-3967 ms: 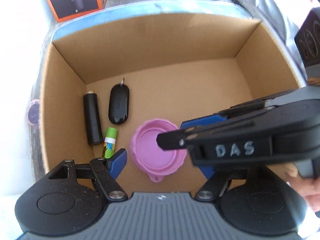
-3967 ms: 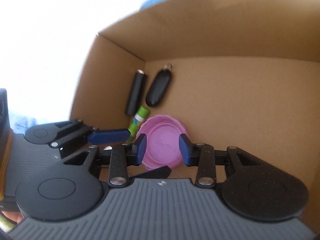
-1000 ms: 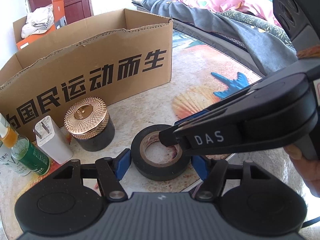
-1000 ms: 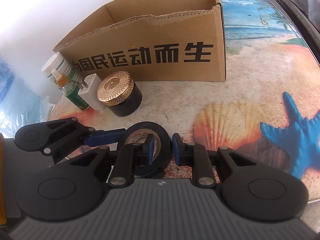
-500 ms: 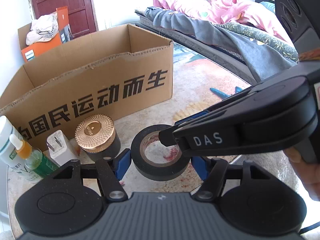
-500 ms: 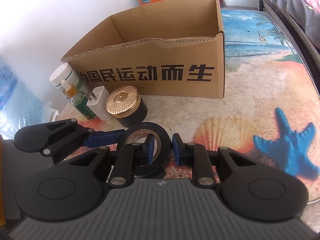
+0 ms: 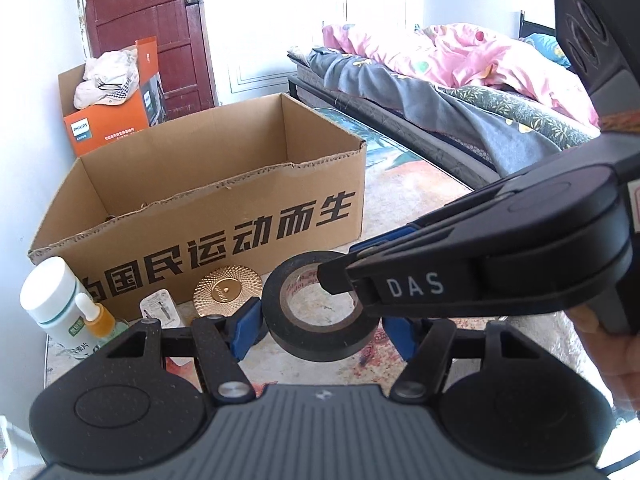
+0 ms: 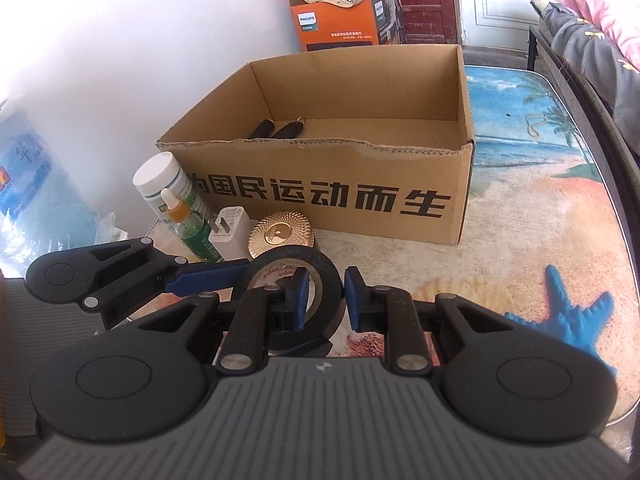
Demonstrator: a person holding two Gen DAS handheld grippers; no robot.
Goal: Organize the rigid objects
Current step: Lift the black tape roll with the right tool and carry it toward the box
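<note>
A black tape roll [image 7: 320, 312] hangs above the table, between the blue pads of my left gripper [image 7: 326, 326], which touches it on the left side while the right pad stands slightly off. My right gripper [image 8: 324, 300] is shut on the roll's wall [image 8: 328, 280], one finger inside the ring, one outside. The open cardboard box [image 7: 224, 224] with black characters stands just behind; in the right wrist view [image 8: 360, 184] two dark objects [image 8: 276, 130] lie in its far left corner.
A gold-lidded black jar [image 8: 280, 234], white charger plug [image 8: 228, 226], dropper bottle [image 8: 188, 224] and white-capped bottle [image 8: 164, 180] stand before the box's left end. An orange Philips box [image 8: 340, 16] is behind. The beach-print table edge [image 8: 616, 216] runs right, a bed [image 7: 460, 80] beyond.
Both grippers have risen with the tape roll, lifting it off the table. The view now looks over the box's front wall. Four seconds ago both were inside the box by a pink lid.
</note>
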